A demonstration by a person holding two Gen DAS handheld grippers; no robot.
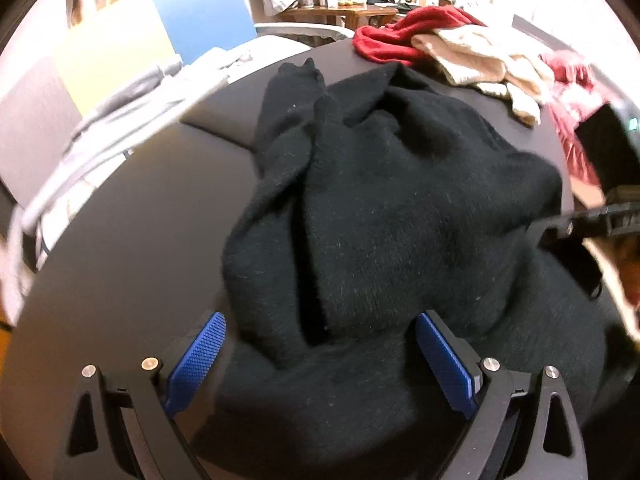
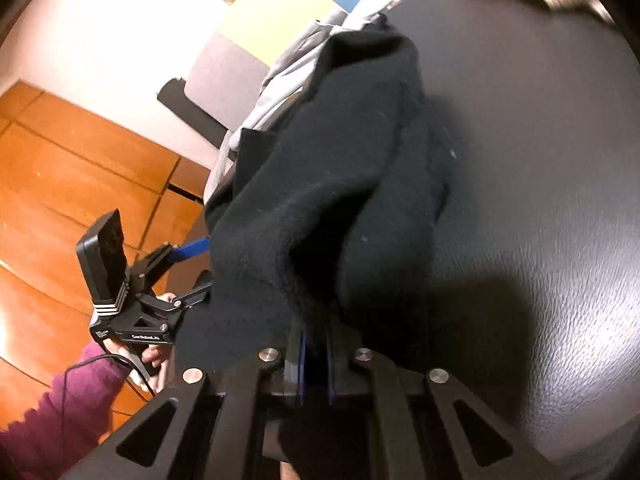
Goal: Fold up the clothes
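A black knitted sweater (image 1: 380, 208) lies bunched on the dark table (image 1: 120, 264). My left gripper (image 1: 322, 344) is open over the sweater's near edge. Cloth lies between its blue pads (image 1: 196, 364), which do not press on it. In the right wrist view my right gripper (image 2: 314, 364) is shut on a fold of the black sweater (image 2: 340, 184), which it lifts into a ridge off the table (image 2: 540, 140). The left gripper (image 2: 196, 270) shows at the left of that view, held by a hand in a purple sleeve (image 2: 60, 412). The right gripper (image 1: 580, 224) enters the left wrist view at its right edge.
A red garment (image 1: 400, 36) and a beige one (image 1: 480, 64) lie at the table's far side. A grey garment (image 1: 120, 116) hangs by the left edge beside grey, yellow and blue panels (image 1: 200, 12). Beyond the table edge lies wooden floor (image 2: 60, 168).
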